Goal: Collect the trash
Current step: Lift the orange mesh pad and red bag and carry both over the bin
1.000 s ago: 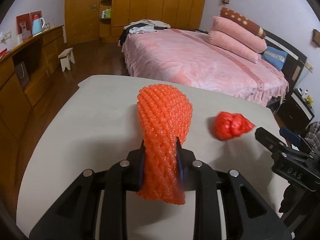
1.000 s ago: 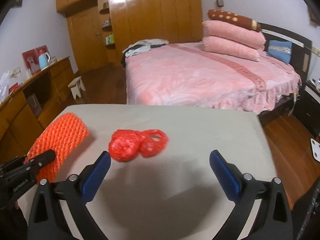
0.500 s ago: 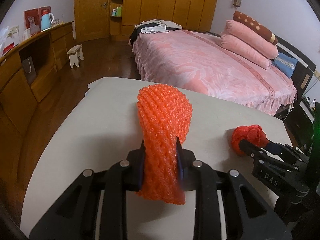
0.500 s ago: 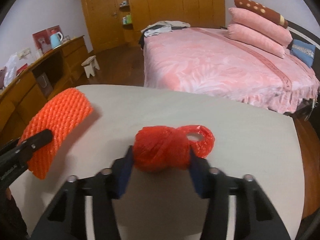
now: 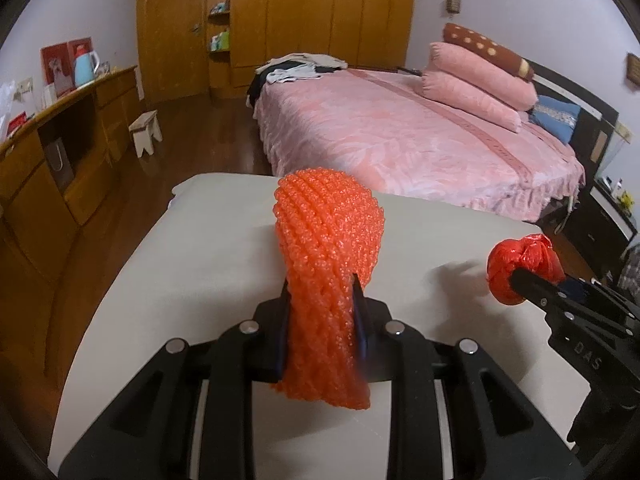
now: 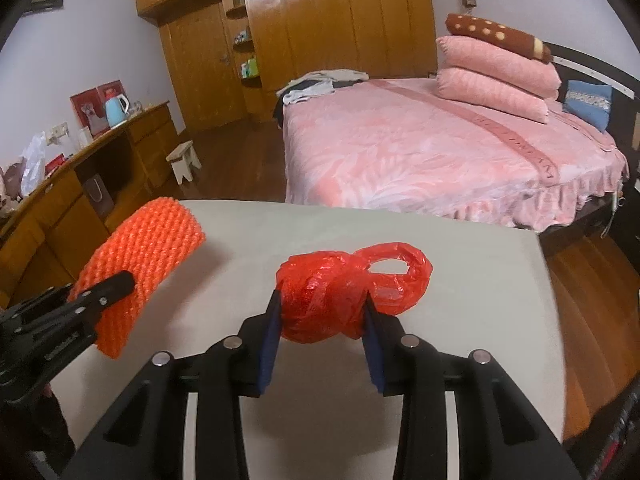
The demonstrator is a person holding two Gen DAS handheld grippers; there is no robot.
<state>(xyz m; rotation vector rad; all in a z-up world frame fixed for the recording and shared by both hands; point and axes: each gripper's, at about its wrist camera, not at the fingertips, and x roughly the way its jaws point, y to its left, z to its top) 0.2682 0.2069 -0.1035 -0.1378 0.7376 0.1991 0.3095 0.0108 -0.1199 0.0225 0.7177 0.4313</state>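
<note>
1. An orange foam net sleeve (image 5: 326, 264) is seen pinched between the nearly closed jaws of the left gripper (image 5: 320, 320). It is held at its narrow waist, with the wider rounded end standing up ahead of the fingertips and the lower end hanging behind them; the soft mesh is judged to be gripped there because it squashes flat.

2. A knotted red plastic bag (image 6: 324, 304) is gripped by the right gripper (image 6: 322, 320), whose jaws have just been closing and are now pressed against both sides of the wad at a middling width. The bag's loose loop handle is left sticking out ahead and to the right of the fingertips.

3. Both pieces of trash appear to be held clear of the cream tabletop (image 6: 460, 280), which lies below and ahead of both pairs of jaws; a shadow is cast under the bag in the left wrist view.

4. The two grippers are held side by side, near one another but apart, each visible at the edge of the other's view.

5. No bin or bag for the trash is visible ahead of either pair of jaws; a drop-off point is judged to lie out of view.

6. Beyond the table, a pink bed (image 5: 400, 136) is seen.
</note>
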